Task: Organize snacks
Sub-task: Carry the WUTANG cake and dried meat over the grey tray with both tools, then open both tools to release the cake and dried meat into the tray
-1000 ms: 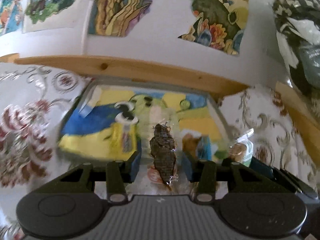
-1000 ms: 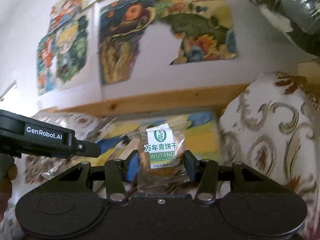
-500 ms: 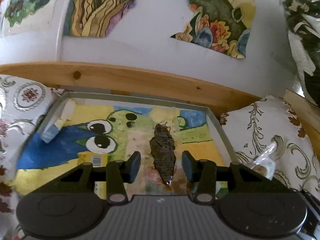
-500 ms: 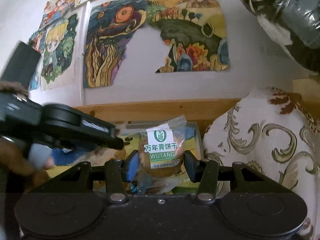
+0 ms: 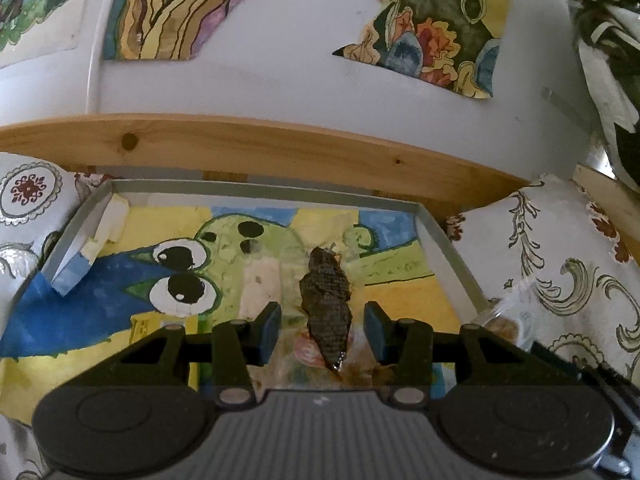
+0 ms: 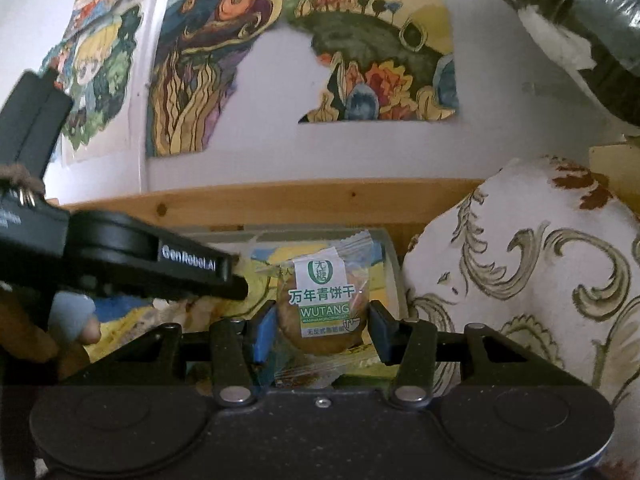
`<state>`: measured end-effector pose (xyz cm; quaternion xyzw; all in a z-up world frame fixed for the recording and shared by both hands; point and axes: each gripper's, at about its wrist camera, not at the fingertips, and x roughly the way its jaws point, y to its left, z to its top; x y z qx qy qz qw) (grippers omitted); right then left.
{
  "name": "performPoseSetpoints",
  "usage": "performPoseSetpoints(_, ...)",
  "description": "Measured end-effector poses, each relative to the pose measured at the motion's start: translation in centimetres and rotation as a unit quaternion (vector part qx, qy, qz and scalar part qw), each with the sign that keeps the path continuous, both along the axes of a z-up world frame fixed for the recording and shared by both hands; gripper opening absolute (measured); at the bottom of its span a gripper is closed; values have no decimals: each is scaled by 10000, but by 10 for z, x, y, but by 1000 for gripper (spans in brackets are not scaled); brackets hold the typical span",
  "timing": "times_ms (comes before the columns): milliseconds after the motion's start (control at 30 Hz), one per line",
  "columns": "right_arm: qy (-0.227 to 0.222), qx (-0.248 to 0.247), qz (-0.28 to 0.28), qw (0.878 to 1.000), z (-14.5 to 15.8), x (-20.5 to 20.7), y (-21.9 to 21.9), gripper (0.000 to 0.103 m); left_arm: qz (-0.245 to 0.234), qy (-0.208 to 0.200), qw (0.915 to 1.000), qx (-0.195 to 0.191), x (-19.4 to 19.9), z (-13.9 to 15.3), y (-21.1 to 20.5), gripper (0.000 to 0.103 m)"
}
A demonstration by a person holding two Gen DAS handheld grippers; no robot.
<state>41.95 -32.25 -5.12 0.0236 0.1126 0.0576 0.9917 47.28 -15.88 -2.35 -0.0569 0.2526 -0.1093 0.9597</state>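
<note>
My left gripper [image 5: 322,332] is shut on a dark brown snack in a clear wrapper [image 5: 325,304], held above a grey-rimmed tray [image 5: 440,236] whose floor bears a painted frog. In the right wrist view my right gripper [image 6: 322,332] is shut on a round biscuit packet with a green and white WUTANG label [image 6: 322,304], just before the tray's right rim [image 6: 394,268]. The left gripper's black body [image 6: 160,264] reaches in from the left there, with a hand [image 6: 72,320] behind it. The biscuit packet [image 5: 506,322] also shows at the right of the left wrist view.
The tray lies on floral white cloth [image 5: 560,272], against a wooden rail [image 5: 280,140] and a white wall with torn paintings [image 5: 432,32]. A cloth-covered bulge [image 6: 520,260] rises right of the tray. A dark plastic-wrapped bundle [image 6: 580,20] hangs at the upper right.
Both grippers have moved forward towards the tray with their snacks still held. The tray now fills more of the left view, and the left gripper sits nearer in the right view.
</note>
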Motion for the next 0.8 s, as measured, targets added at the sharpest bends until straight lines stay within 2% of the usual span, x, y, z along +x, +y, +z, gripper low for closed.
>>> performPoseSetpoints(400,324,116,-215,9992,-11,10,-3,51,-163,-14,9999,6,10,1,-12,50)
performPoseSetpoints(600,339,147,-258,9990,-10,9,-5,61,-173,50,9998,116,9,1,-18,53)
performPoseSetpoints(700,308,156,-286,9990,-6,7,-5,69,-90,66,9999,12,7,4,-13,63)
performPoseSetpoints(767,250,171,-306,9991,-2,4,-6,79,52,78,9999,-108,4,7,-7,79)
performPoseSetpoints(800,213,172,-332,9991,1,2,-6,82,123,81,9997,-183,2,9,-3,81)
